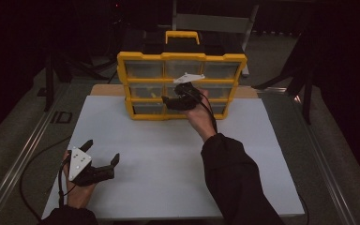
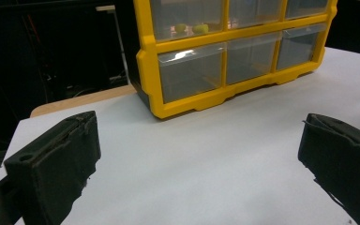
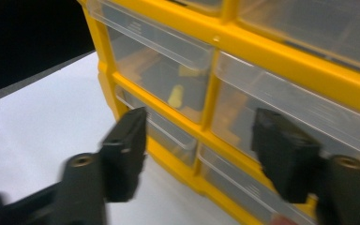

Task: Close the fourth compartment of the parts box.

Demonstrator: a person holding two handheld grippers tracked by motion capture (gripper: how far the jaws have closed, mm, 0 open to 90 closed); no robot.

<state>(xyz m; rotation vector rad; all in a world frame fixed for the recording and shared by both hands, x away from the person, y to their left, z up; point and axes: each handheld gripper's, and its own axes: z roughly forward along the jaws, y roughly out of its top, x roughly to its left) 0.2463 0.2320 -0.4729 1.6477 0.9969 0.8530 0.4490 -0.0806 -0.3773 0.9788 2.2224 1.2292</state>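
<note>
A drawer cabinet [image 1: 182, 84] stands at the far edge of the board [image 1: 168, 159], midway between its left and right edges. The right gripper [image 1: 168, 102] sits just before the cabinet's lower drawers, while the left gripper [image 1: 102, 152] rests over the board's near left corner, well apart from the cabinet.

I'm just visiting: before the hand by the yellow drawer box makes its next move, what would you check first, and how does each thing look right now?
1. Right gripper open, nothing between its jaws: ok.
2. It sits close to the drawer cabinet front: ok.
3. Drawers look pushed in: ok.
4. Which drawer it is aimed at: cannot tell.
5. Left gripper open, resting on the white board, out of the way: ok.
6. Small yellow pieces inside a drawer: ok.
</note>
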